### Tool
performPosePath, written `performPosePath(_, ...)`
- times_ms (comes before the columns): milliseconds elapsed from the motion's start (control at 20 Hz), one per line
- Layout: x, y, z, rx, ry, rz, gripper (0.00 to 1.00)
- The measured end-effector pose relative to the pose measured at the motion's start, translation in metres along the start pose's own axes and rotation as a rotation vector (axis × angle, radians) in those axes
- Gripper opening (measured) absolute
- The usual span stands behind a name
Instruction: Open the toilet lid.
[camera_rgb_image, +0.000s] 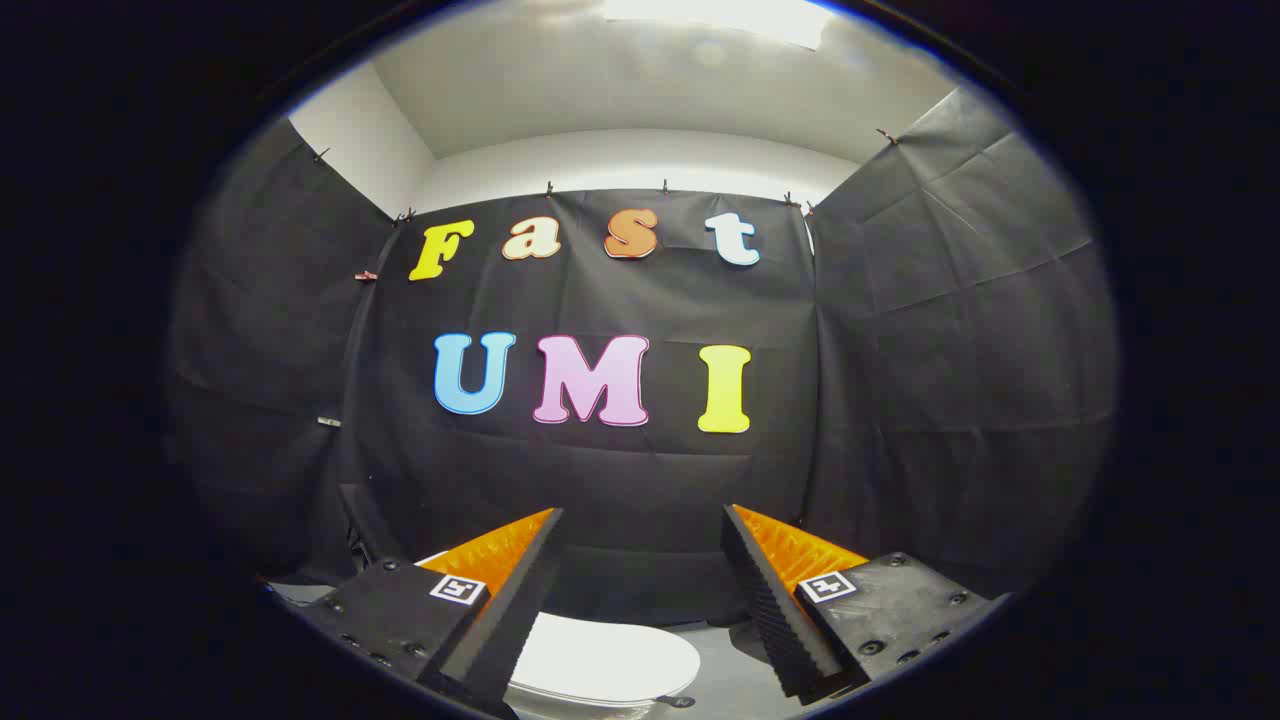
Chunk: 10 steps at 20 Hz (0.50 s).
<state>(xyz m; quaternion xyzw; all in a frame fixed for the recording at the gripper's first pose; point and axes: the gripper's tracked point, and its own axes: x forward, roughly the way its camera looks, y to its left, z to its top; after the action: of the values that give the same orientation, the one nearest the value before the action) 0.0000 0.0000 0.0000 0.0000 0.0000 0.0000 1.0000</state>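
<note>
jaws: gripper (642, 522) spread wide, nothing between them, not touching anything
toilet lid (600, 662): white, lying flat and closed, down low between the fingers, nearer the left one

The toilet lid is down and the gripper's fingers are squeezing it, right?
Not quite. In the gripper view the toilet lid is down, but the gripper is open, its fingers spread apart in the air above the lid, not squeezing it.

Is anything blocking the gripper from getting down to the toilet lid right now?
Nothing visible does. The gripper is open and holds nothing, with the closed toilet lid lying low between its fingers. Between them and the lid is open space; the black cloth wall hangs beyond.
</note>
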Motion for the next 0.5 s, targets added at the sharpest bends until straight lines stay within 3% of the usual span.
performPosePath(500, -0.0011, -0.0012, 0.0019, -0.004, 0.002, -0.003, 0.98)
